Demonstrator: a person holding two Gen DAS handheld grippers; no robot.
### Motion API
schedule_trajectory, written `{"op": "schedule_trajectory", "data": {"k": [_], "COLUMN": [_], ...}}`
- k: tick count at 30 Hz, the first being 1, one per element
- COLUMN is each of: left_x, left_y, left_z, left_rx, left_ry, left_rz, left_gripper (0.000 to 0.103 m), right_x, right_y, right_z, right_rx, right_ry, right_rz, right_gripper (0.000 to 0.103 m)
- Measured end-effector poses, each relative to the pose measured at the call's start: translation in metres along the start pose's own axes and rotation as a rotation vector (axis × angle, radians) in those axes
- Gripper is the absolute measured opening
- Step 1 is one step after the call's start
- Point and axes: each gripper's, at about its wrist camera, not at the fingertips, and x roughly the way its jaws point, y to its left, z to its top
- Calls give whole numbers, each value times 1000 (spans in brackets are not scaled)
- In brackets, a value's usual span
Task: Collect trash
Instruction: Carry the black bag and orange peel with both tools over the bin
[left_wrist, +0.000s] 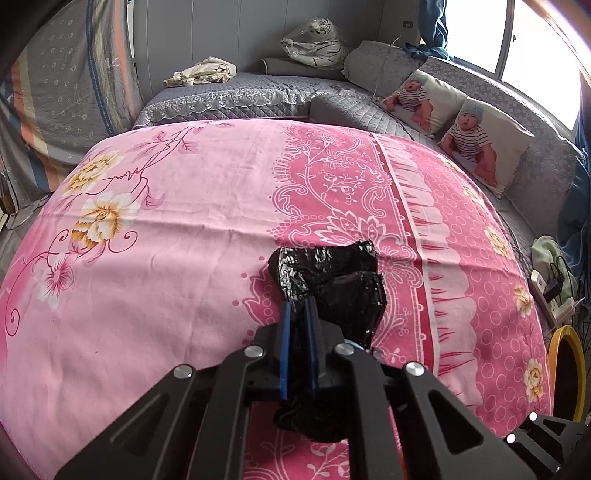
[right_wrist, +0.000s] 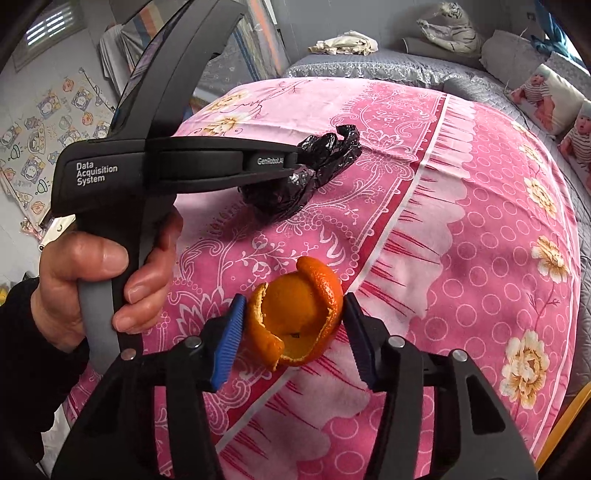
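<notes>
Pink cloth (right_wrist: 480, 206); peel (right_wrist: 295, 314) between gripper (right_wrist: 293, 332).

Left wrist view: rides the left tongs (left_wrist: 297, 306), angled down across the pink floral cloth (left_wrist: 177, 229); close in, sofa at frame top.
Right wrist view: rides the right tongs (right_wrist: 293, 332), same downward tilt, close; left tongs (right_wrist: 295, 162) cross its upper left.
Shared: black bag (left_wrist: 332, 280) (right_wrist: 317, 166), the cloth (right_wrist: 480, 229), baby-print cushions (left_wrist: 476, 144) (right_wrist: 546, 96).

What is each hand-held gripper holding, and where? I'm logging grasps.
The left hand-held gripper pinches the black plastic bag at its near bunched edge. The right hand-held gripper straddles the orange peel; whether it grips is unclear.
</notes>
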Motion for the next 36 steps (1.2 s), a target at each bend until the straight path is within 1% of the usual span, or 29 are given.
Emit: {"op": "schedule_trajectory", "data": {"k": [3, 7, 12, 16, 20, 26, 29, 32, 36], "left_x": [-12, -34, -69, -100, -124, -158, -174, -191, -208], "left_y": [2, 1, -12, -28, -45, -79, -97, -115, -138], "left_z": [1, -1, -15, -31, -48, -72, -81, -89, -95], "left_rx": [-5, -1, 15, 41, 59, 116, 153, 192, 238], "left_ry": [-22, -59, -100, -124, -131, -146, -165, -196, -215], "left_rz": [4, 0, 10, -3, -38, -118, -169, -204, -253], "left_gripper": [6, 6, 6, 6, 6, 6, 6, 6, 6], "right_x": [-9, -27, -54, -77, -99, -135, -149, -164, -183], "right_y": [-6, -12, -29, -49, -67, -84, -92, -104, -124], "right_z": [-1, -6, -17, -32, -48, -72, -79, -87, -97], "right_rx": [22, 28, 66, 124, 180, 232, 252, 282, 332], "right_ry": [-5, -27, -38, -36, -50, -107, -139, -168, -215], "right_rz": [23, 26, 44, 61, 52, 21, -8, -34, -75], "right_gripper": [48, 47, 47, 46, 46, 46, 46, 46, 46]}}
